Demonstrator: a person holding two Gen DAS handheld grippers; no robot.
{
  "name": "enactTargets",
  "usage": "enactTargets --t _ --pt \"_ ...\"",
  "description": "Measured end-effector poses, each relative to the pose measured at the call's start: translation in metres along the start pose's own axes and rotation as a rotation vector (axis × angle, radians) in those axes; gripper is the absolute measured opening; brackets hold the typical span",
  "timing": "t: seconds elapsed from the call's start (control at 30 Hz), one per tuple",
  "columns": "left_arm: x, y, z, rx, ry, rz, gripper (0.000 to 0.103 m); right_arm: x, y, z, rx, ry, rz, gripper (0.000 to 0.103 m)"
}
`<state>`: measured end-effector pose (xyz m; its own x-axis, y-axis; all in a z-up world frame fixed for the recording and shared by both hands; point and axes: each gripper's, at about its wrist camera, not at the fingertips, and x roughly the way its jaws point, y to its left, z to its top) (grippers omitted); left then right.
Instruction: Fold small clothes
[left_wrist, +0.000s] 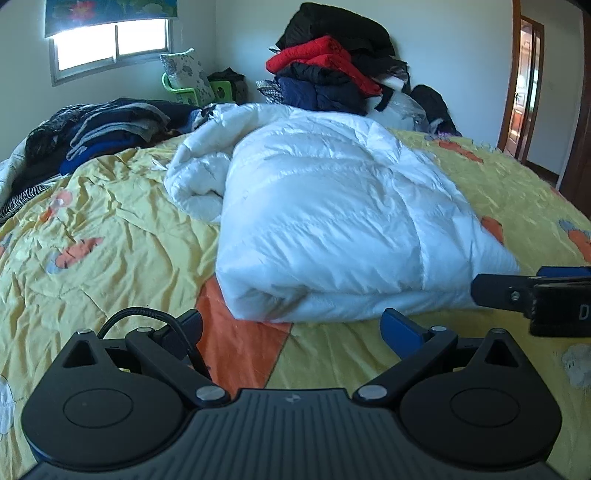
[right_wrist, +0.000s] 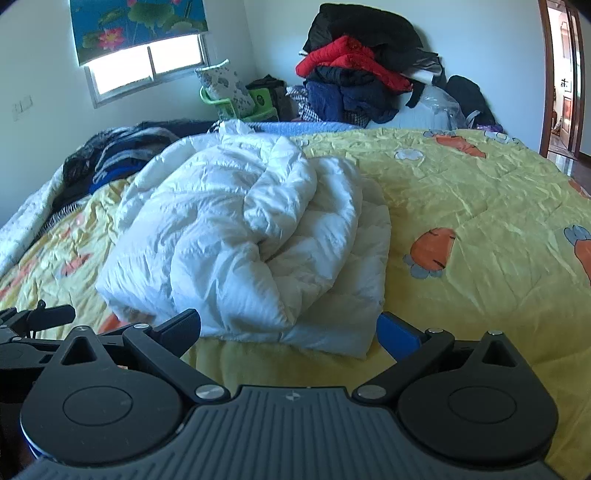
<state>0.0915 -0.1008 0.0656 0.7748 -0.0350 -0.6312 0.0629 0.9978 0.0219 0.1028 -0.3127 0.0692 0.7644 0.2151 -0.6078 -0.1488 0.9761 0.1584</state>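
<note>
Left hand-held gripper (left_wrist: 291, 326) wide, empty; right hand-held gripper (right_wrist: 290, 326) likewise. White jacket (left_wrist: 332, 221) just ahead on the bed (left_wrist: 110, 229), bundled. Looks light, puffy, slick; best pinched at the near hem edge.

Daylight from blown-out window (left_wrist: 110, 40); fisheye-warped edges.

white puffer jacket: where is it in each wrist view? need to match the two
Left wrist: white puffer jacket fills the centre, just beyond the open left gripper.
Right wrist: it lies centre-left, its near edge by the open right gripper.
Shared landmark: the red garment in the pile against the far wall.
</note>
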Motion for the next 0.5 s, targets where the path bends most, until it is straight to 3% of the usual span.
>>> enactTargets --t 0.5 --pt "0.003 -0.004 -0.008 -0.01 0.031 0.006 0.103 0.002 0.003 -0.019 0.033 0.02 -0.025 0.102"
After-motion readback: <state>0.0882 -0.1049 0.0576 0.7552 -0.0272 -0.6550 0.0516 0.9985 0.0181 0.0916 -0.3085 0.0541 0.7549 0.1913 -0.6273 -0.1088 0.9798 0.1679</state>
